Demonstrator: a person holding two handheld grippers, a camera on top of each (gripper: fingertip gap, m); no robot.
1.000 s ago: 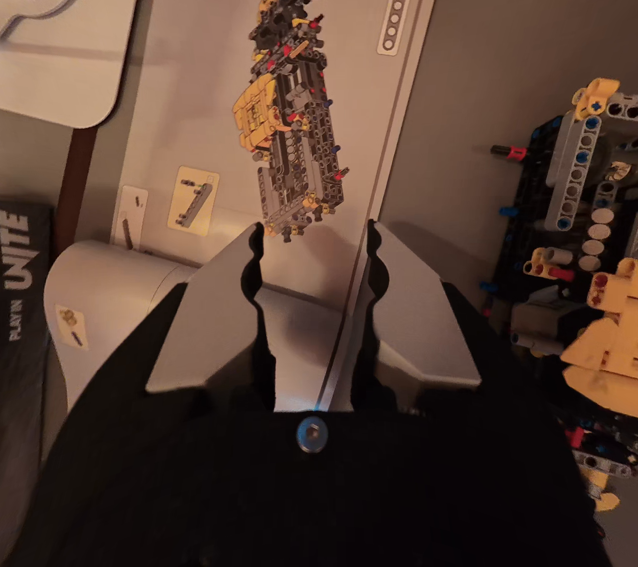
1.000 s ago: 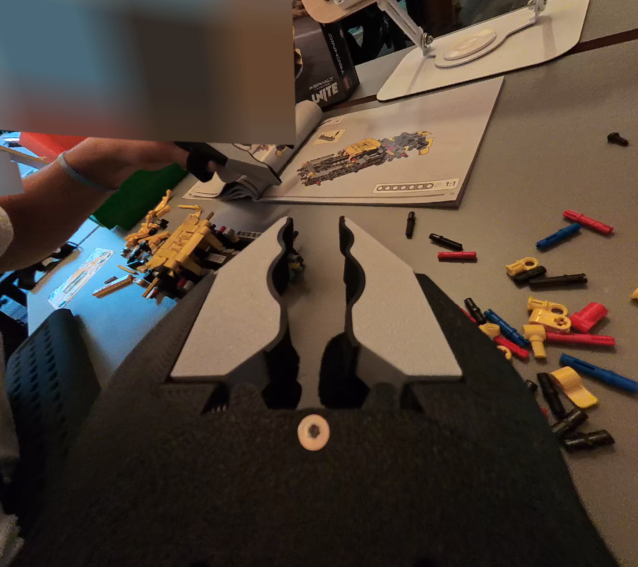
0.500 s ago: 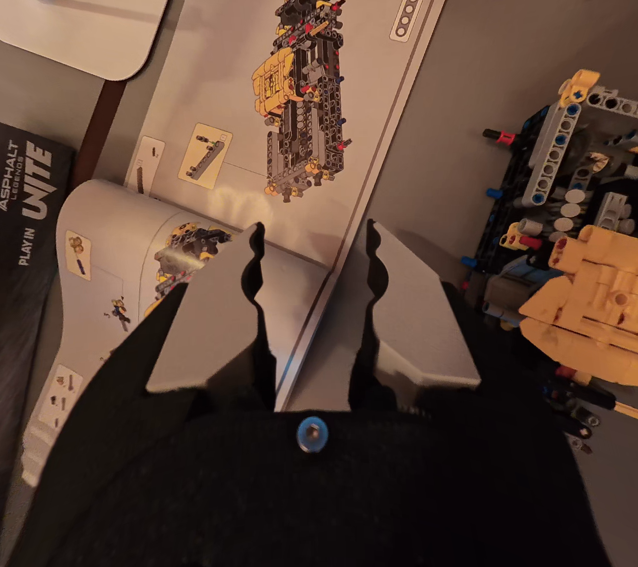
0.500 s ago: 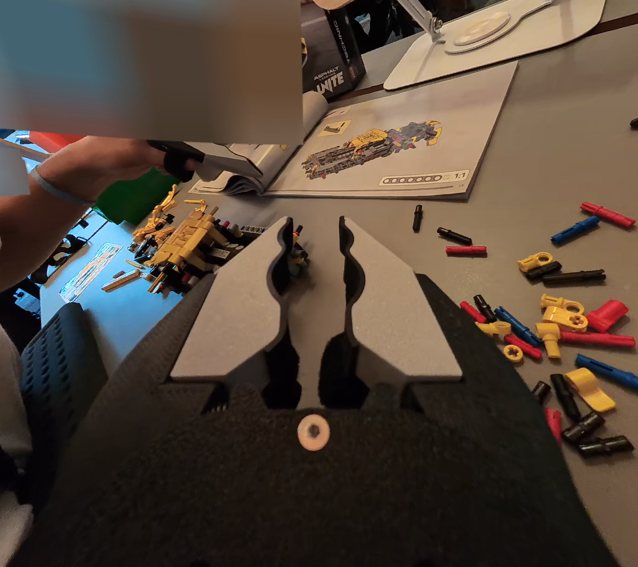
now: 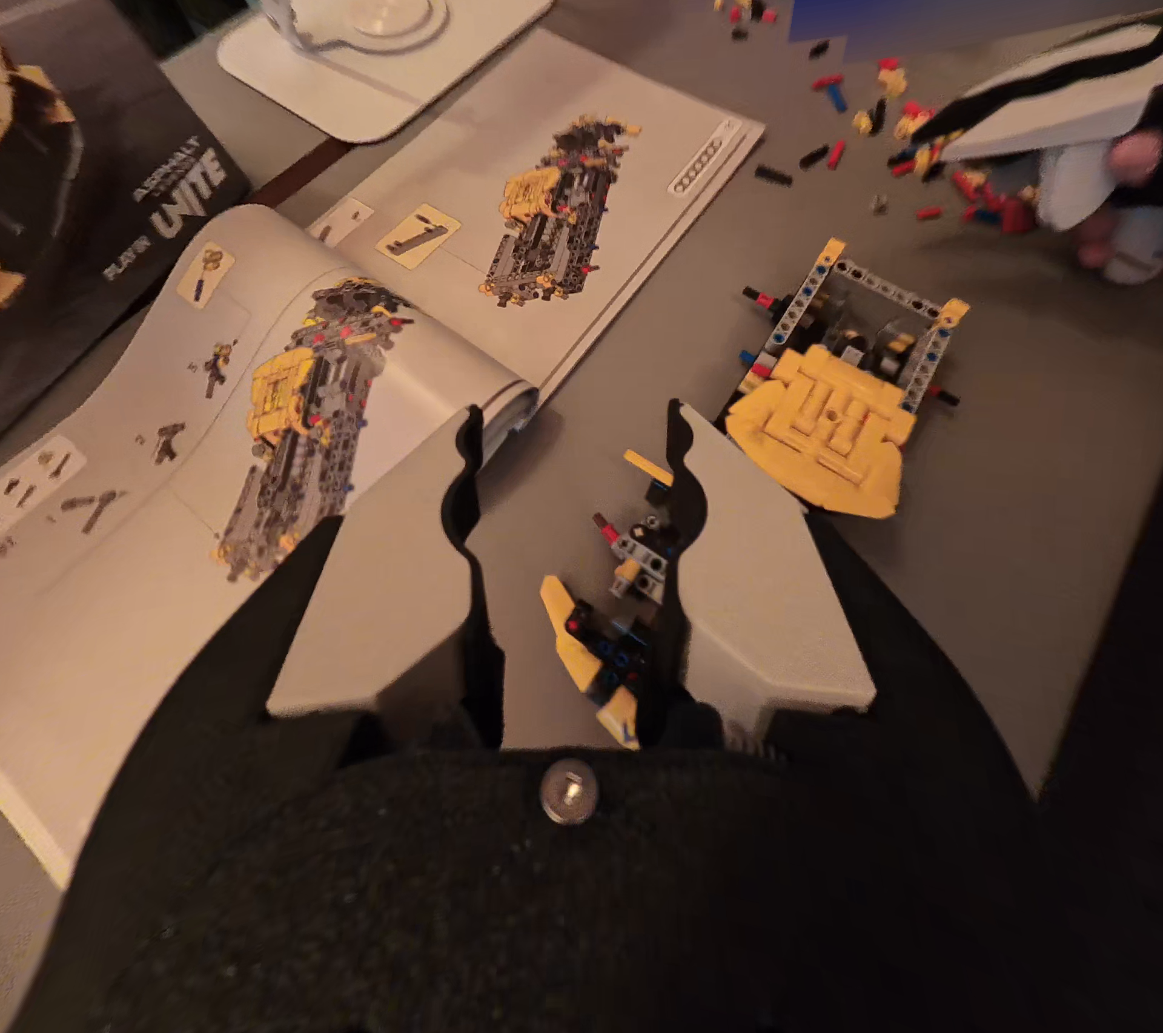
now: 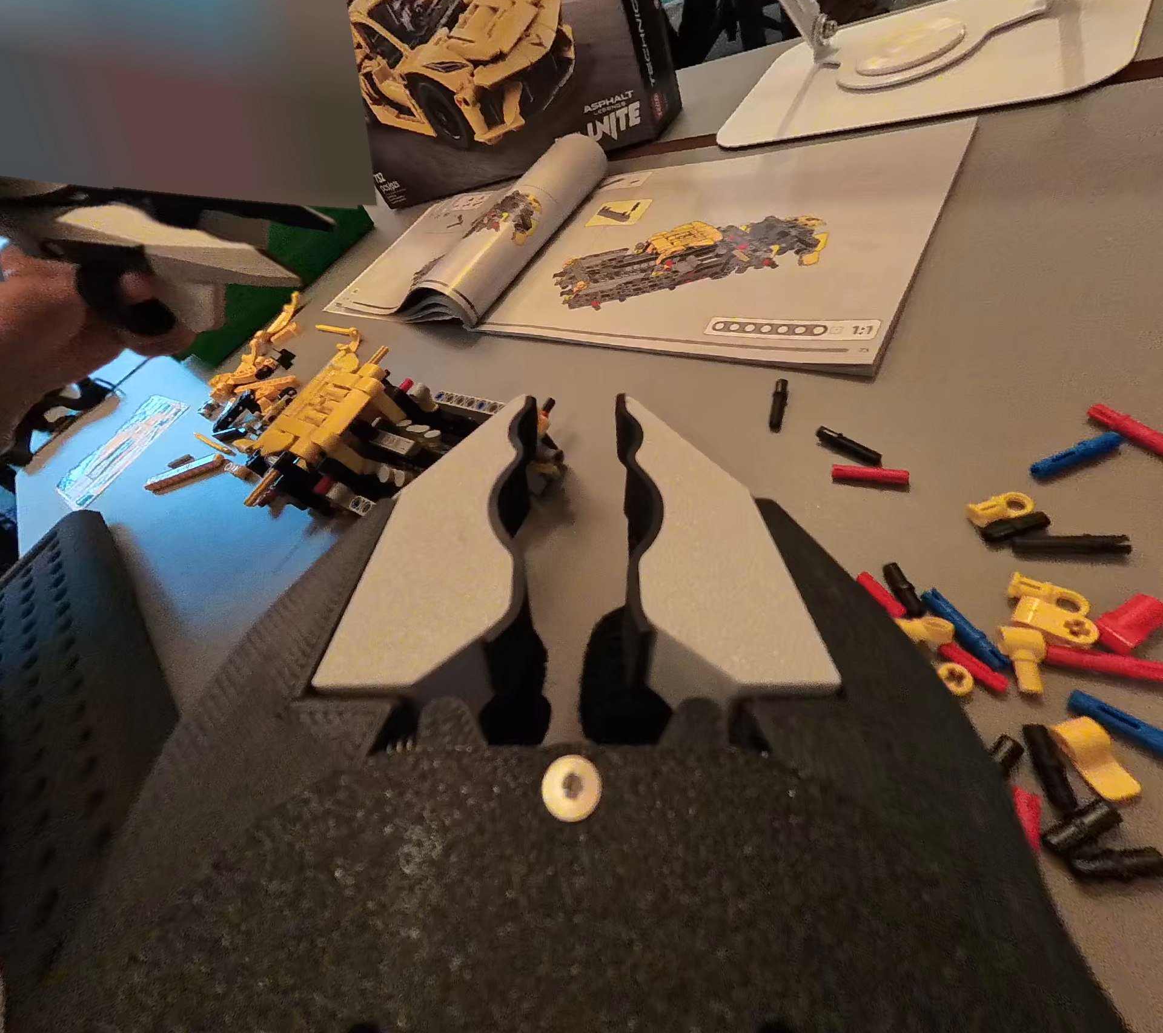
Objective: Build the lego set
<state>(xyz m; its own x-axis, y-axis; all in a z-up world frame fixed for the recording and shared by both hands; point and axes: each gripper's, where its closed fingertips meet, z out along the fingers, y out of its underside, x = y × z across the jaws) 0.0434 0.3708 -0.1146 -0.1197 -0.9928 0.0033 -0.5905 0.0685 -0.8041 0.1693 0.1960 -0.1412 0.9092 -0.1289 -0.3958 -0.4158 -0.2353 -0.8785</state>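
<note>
The yellow and black car chassis (image 5: 831,405) lies on the grey table right of my left gripper (image 5: 573,418); it also shows in the right wrist view (image 6: 327,424). My left gripper is open and empty, held above a small yellow, black and grey sub-assembly (image 5: 604,613) seen between its fingers. It shows at the left of the right wrist view (image 6: 308,248), held in a hand. My right gripper (image 6: 576,405) is open with a narrow gap and empty, low over the table just right of the chassis. It shows blurred in the left wrist view (image 5: 1038,134). Loose pins and connectors (image 6: 1038,625) lie to its right.
The open instruction booklet (image 6: 755,248) lies behind the chassis, also in the left wrist view (image 5: 503,260). The set's box (image 6: 503,28) and a white stand base (image 6: 944,59) stand at the back. A sticker sheet (image 6: 119,449) and a dark mesh chair (image 6: 63,625) are at the left. Across from one pair of fingers to the other is roughly 25 cm.
My left gripper has pulled back and up from the booklet and now hangs over the small sub-assembly. The booklet's curled page has settled to the left. My right gripper has barely moved.
</note>
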